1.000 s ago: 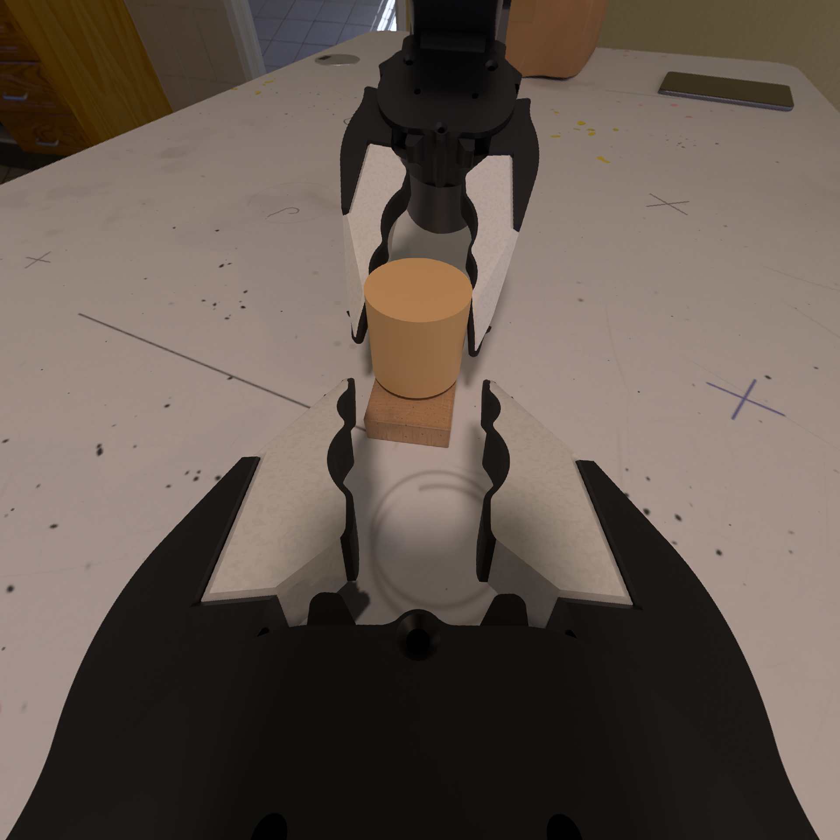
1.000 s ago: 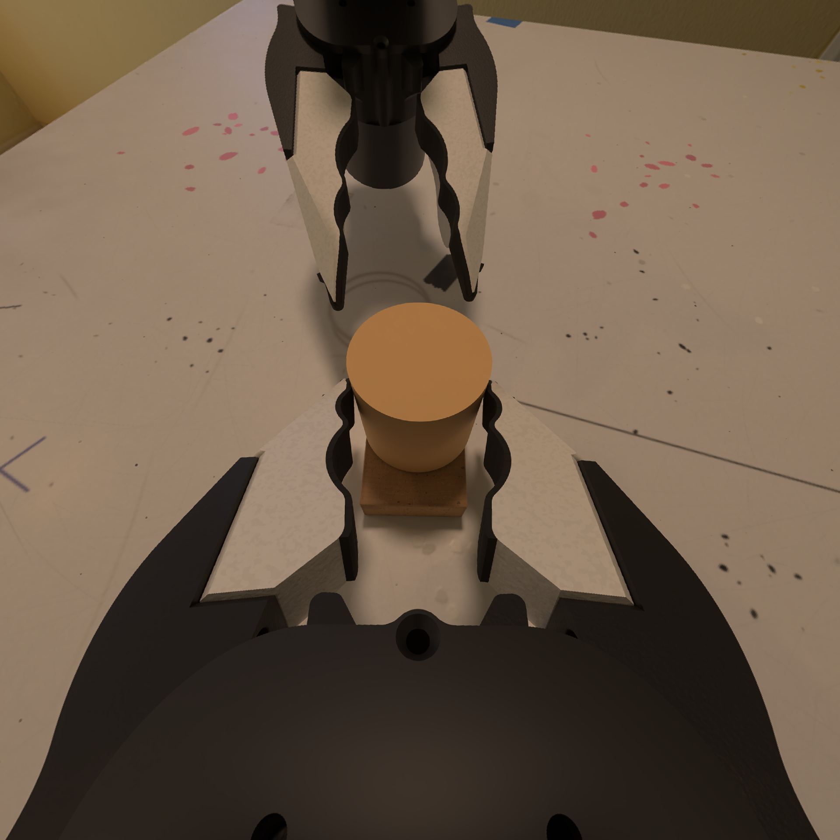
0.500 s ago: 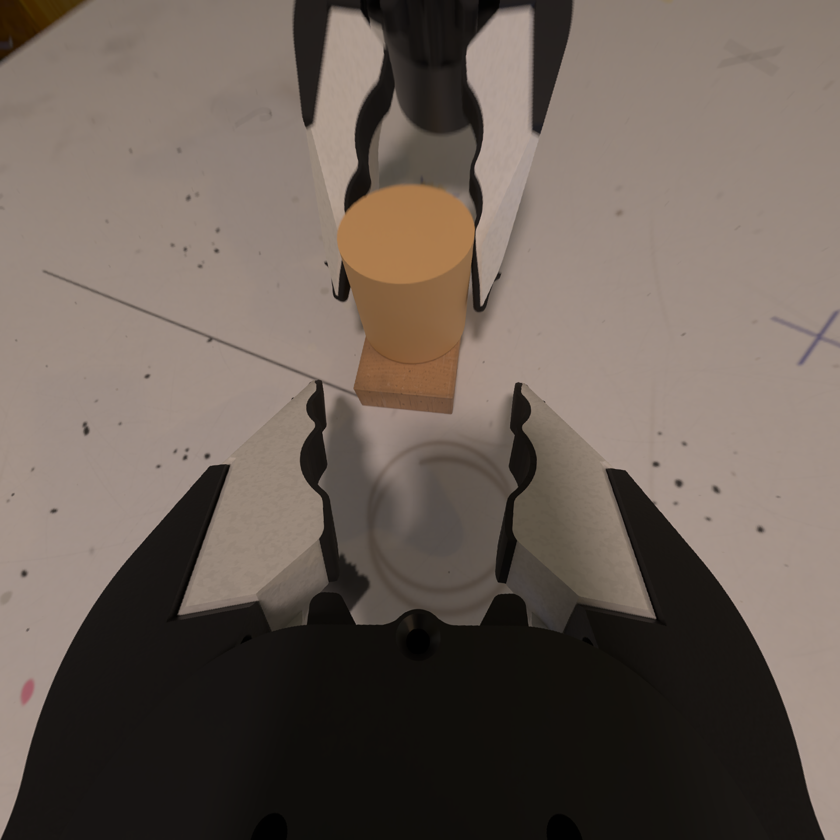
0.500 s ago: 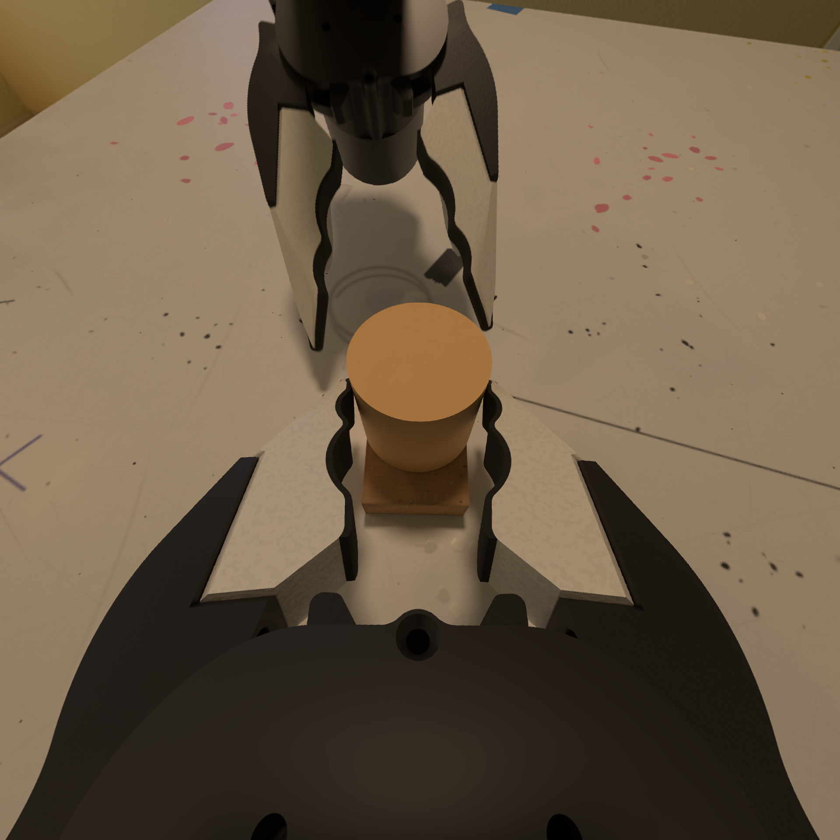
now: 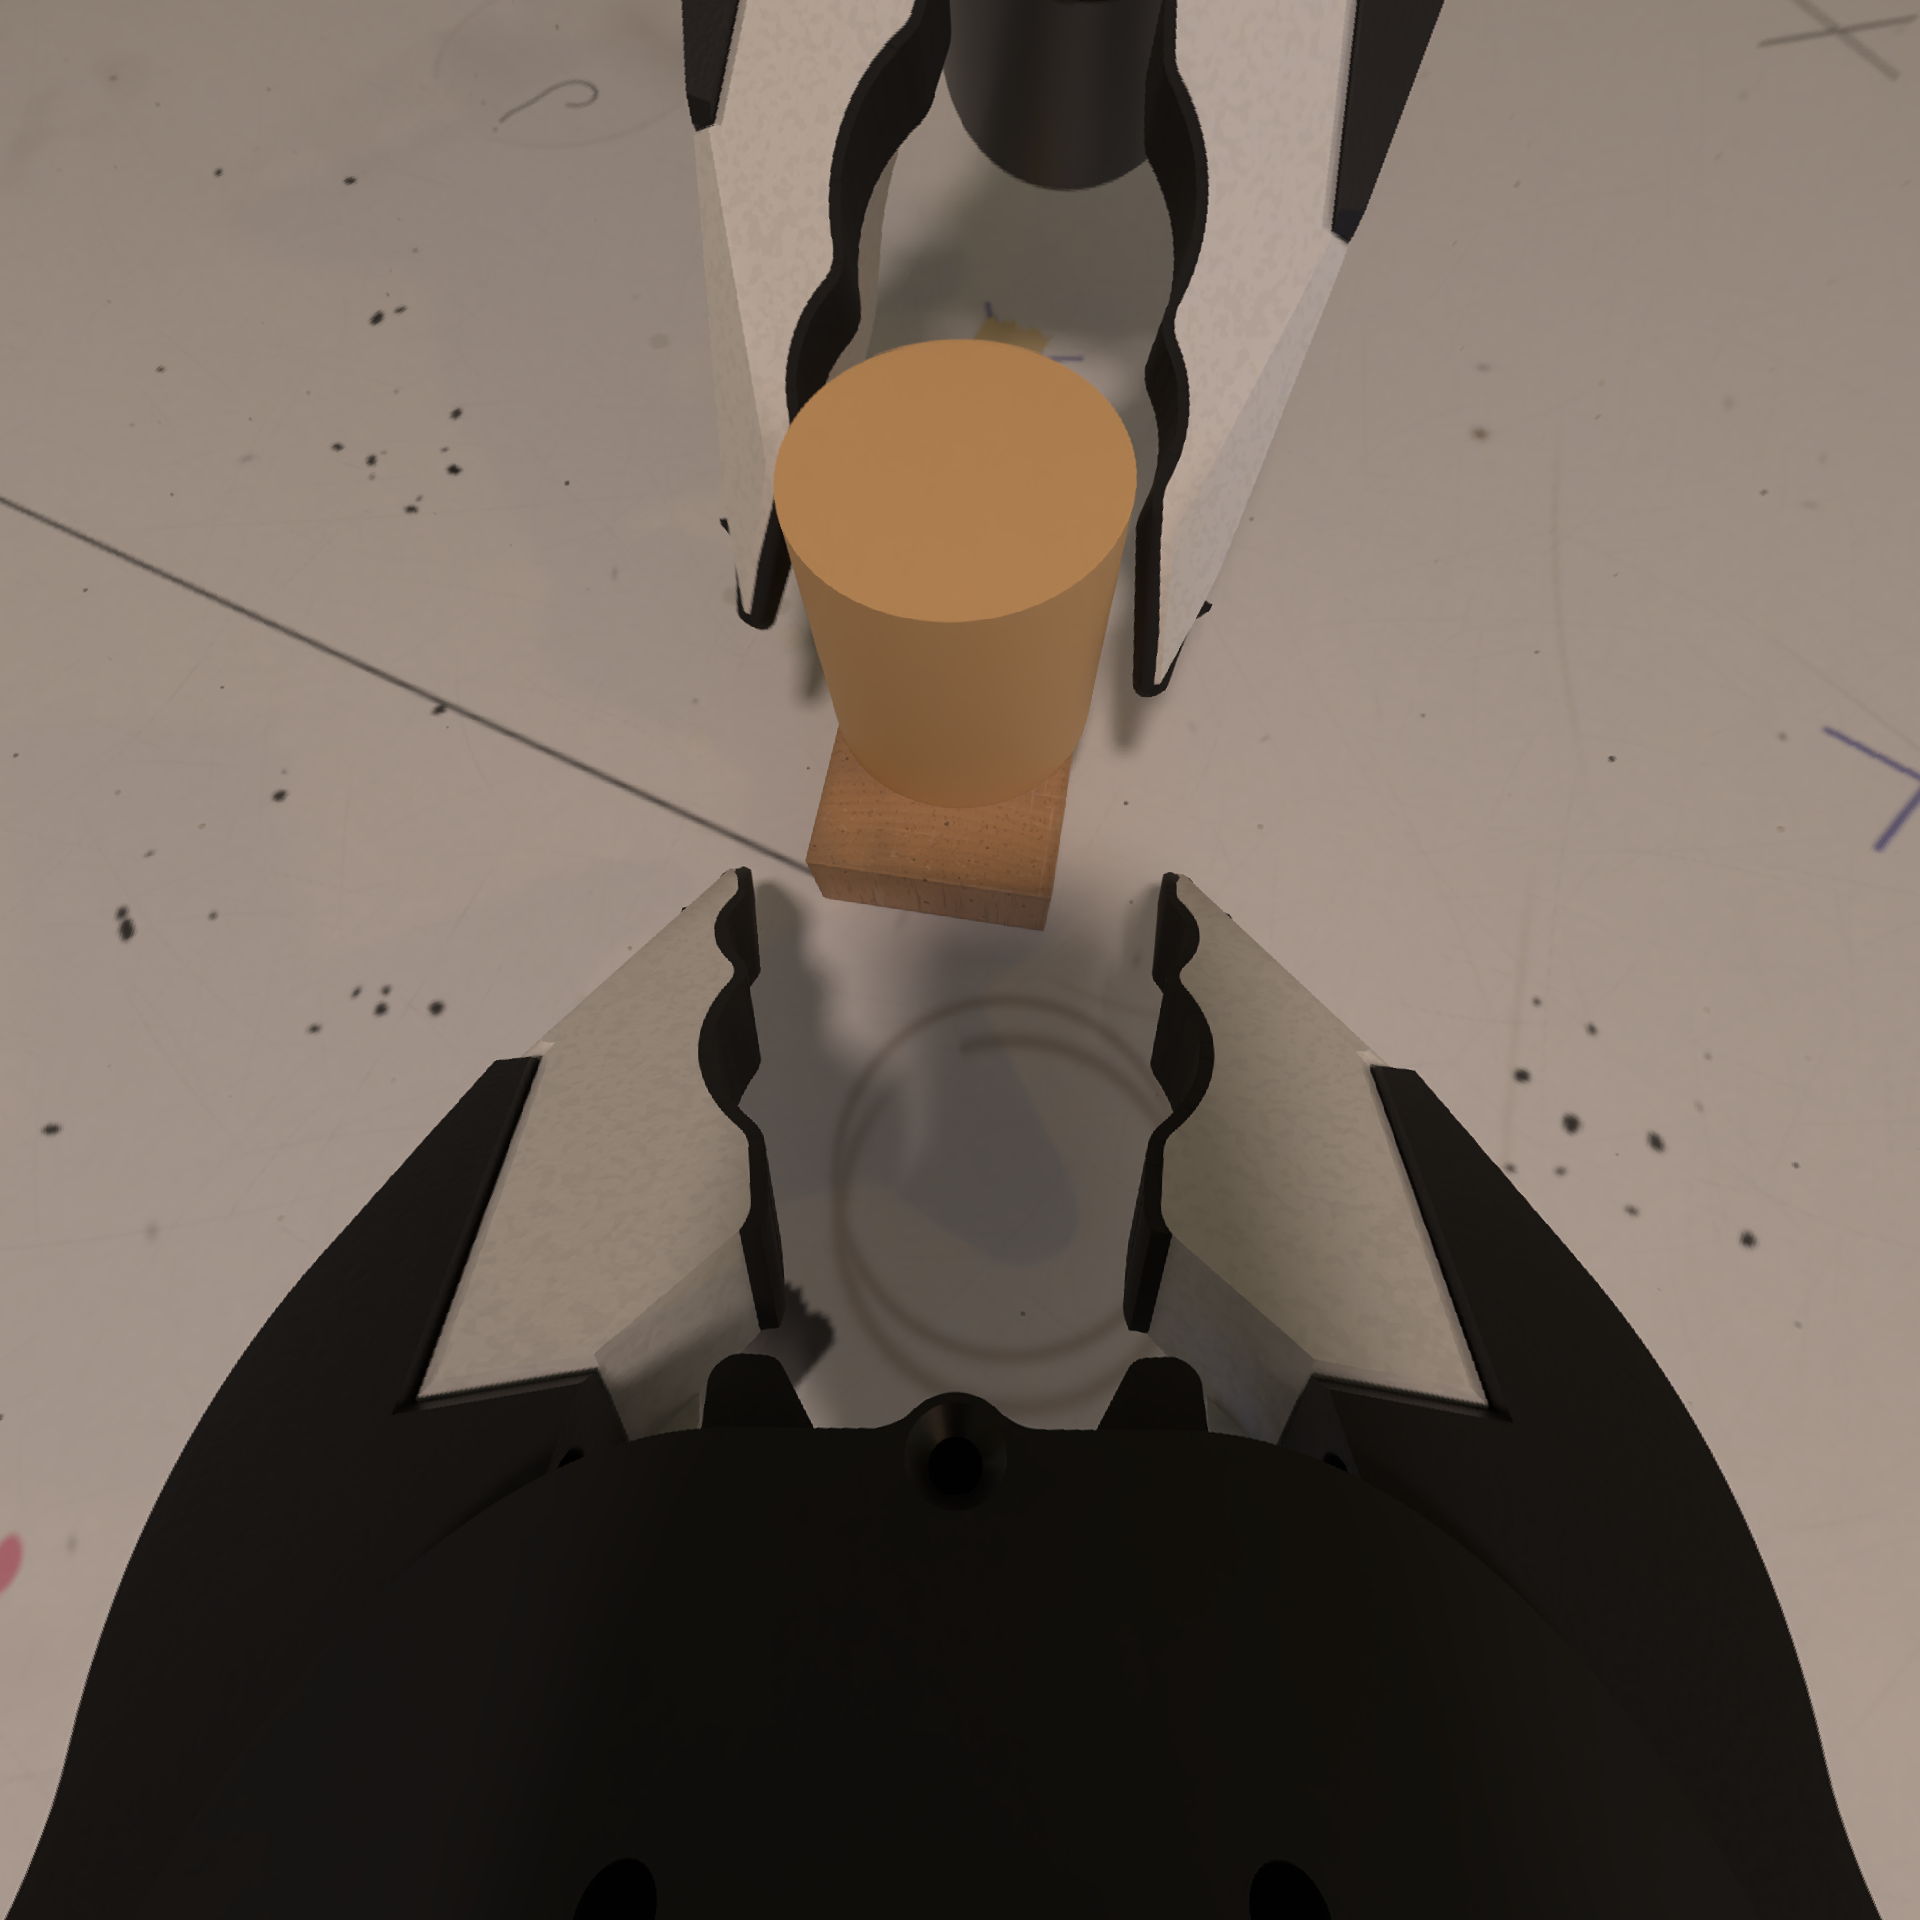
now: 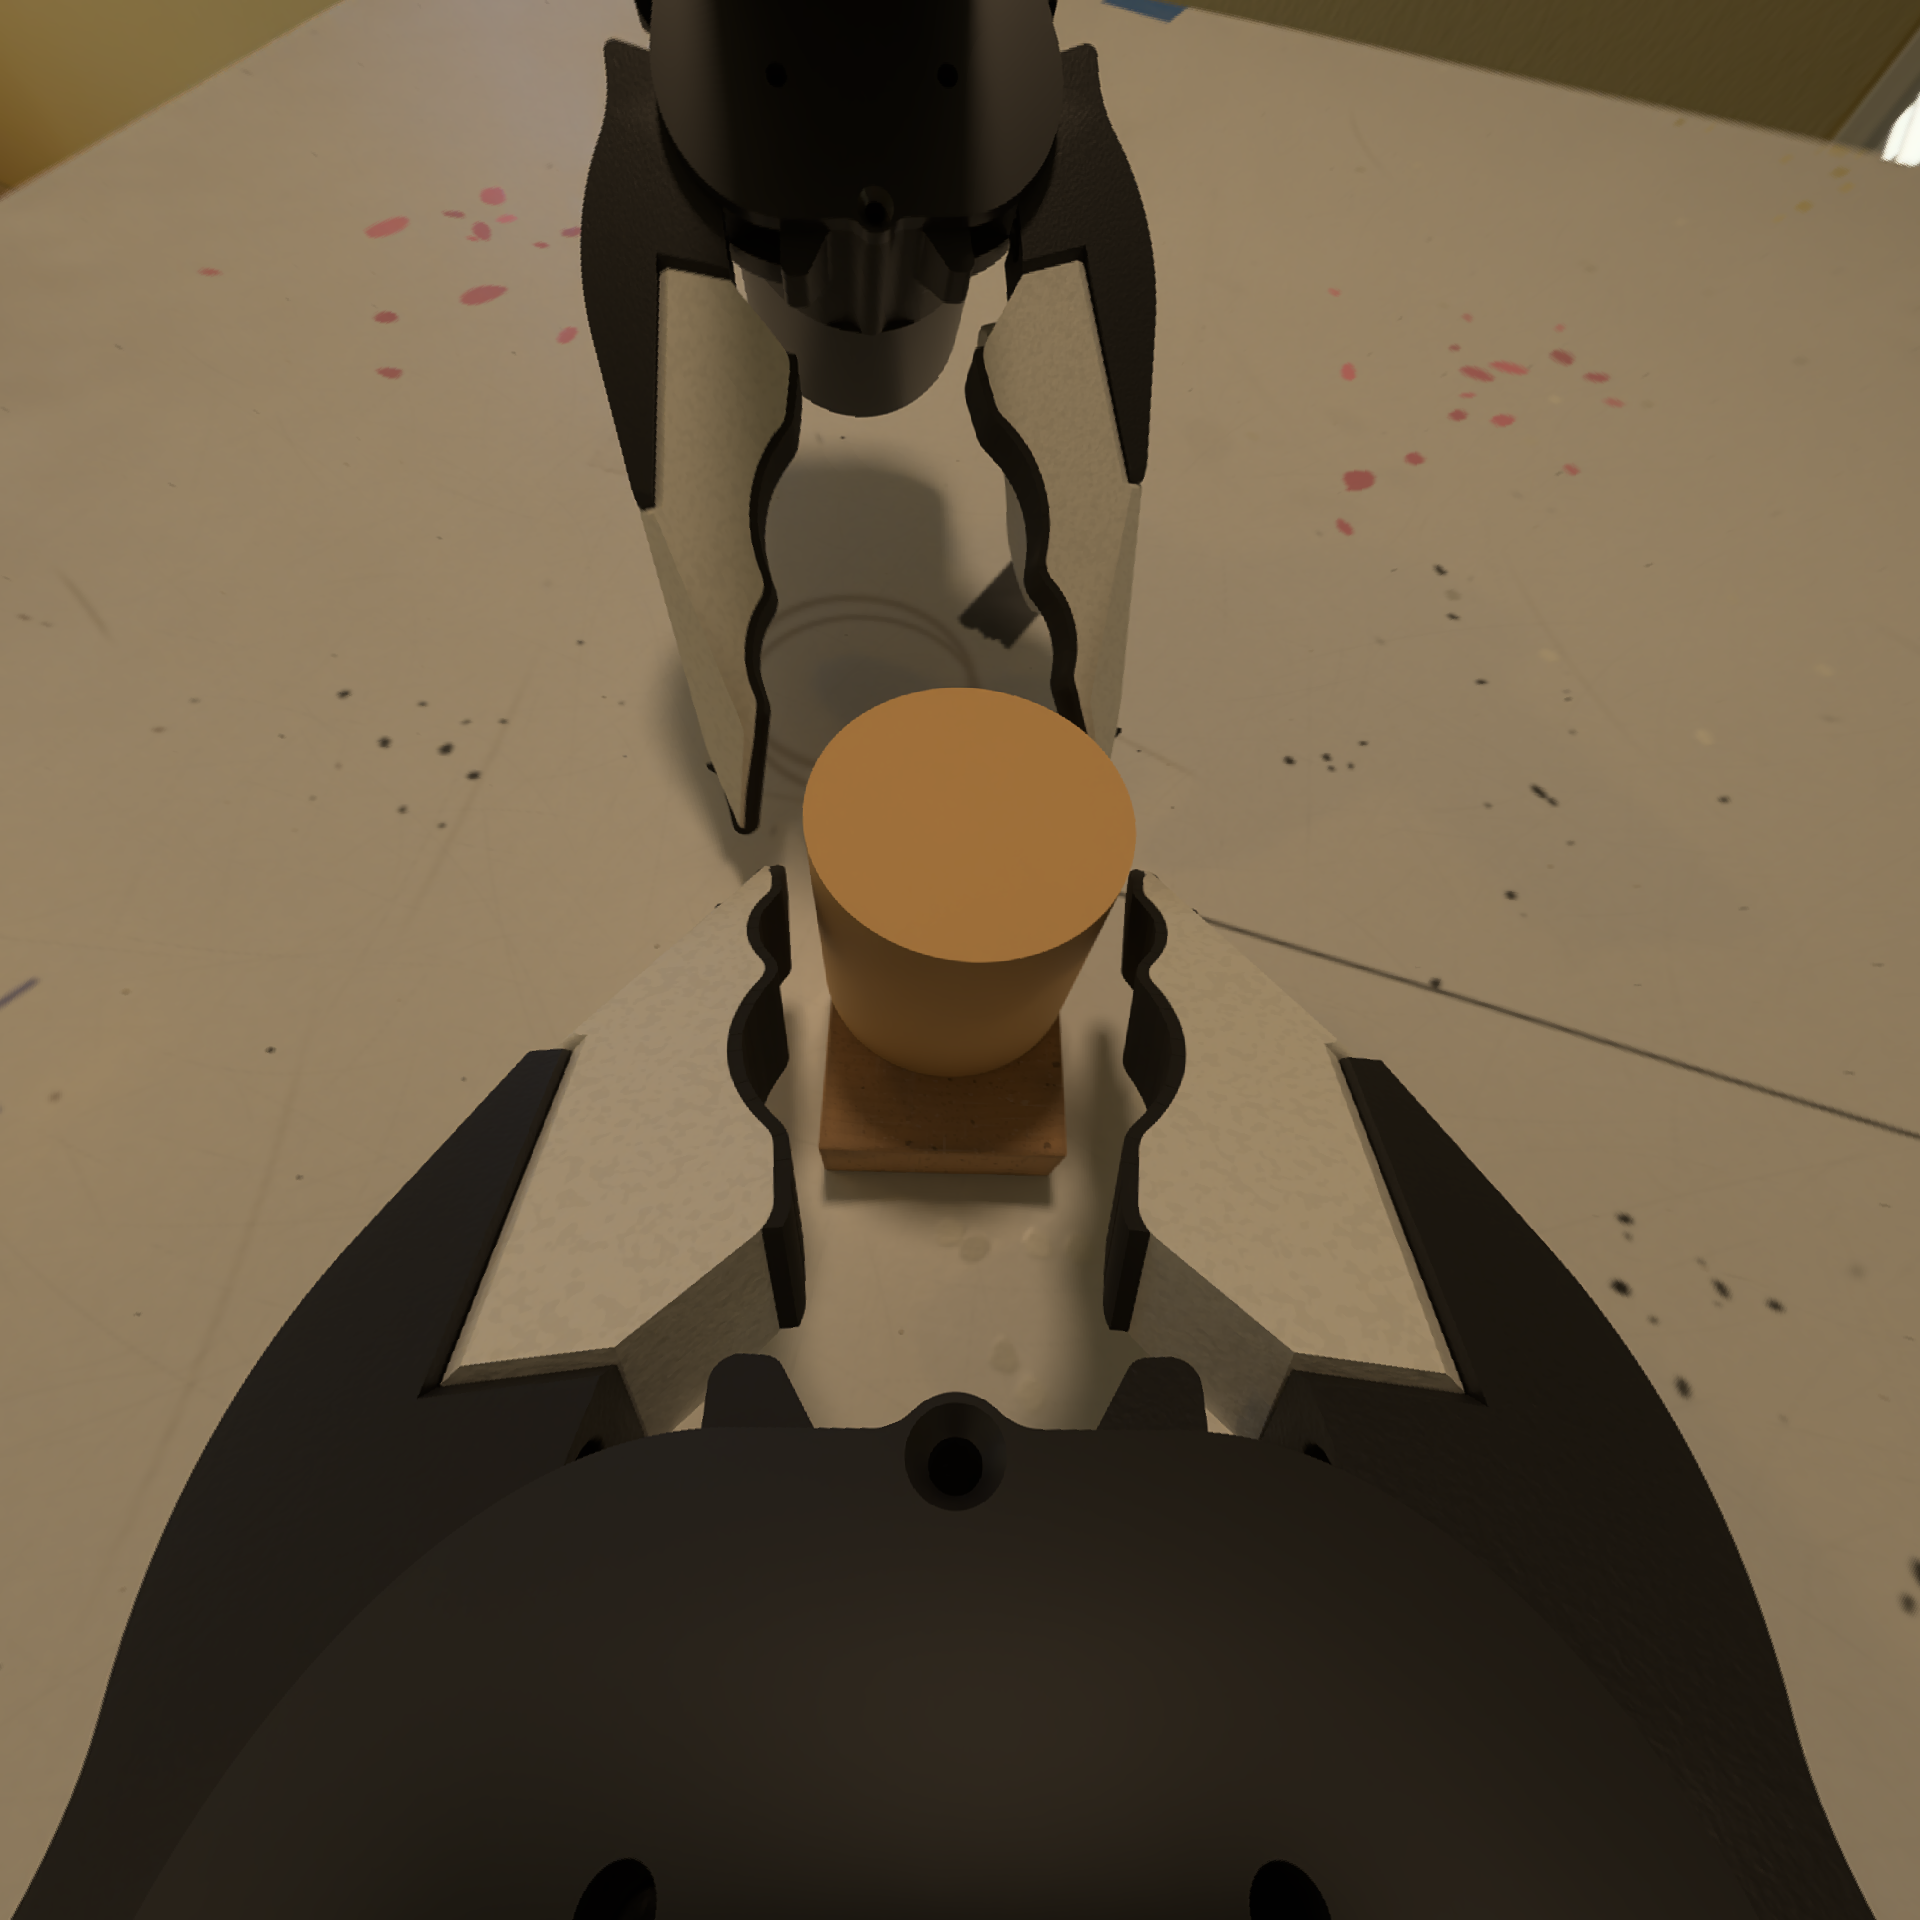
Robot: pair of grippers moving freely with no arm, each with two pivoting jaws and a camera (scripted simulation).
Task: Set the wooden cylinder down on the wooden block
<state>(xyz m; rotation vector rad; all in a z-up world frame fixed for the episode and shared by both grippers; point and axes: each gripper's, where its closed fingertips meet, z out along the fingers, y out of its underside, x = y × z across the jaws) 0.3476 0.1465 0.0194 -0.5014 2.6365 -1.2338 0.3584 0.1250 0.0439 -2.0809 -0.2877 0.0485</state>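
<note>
The tan wooden cylinder stands upright on the small flat wooden block, which lies on the white table. In the right wrist view the cylinder covers most of the block. My right gripper straddles the cylinder with its jaws slightly apart, and a thin gap shows beside the left finger. It faces me in the left wrist view. My left gripper is open and empty, just short of the block. It hangs beyond the cylinder in the right wrist view.
The white table carries black specks, a thin dark line, a faint ring mark under my left gripper and a blue cross to the right. Pink spots lie farther off.
My right gripper's jaws have widened a little off the cylinder. My left gripper has opened wider, risen and tilted down nearer the stack. Cylinder and block have stayed put.
</note>
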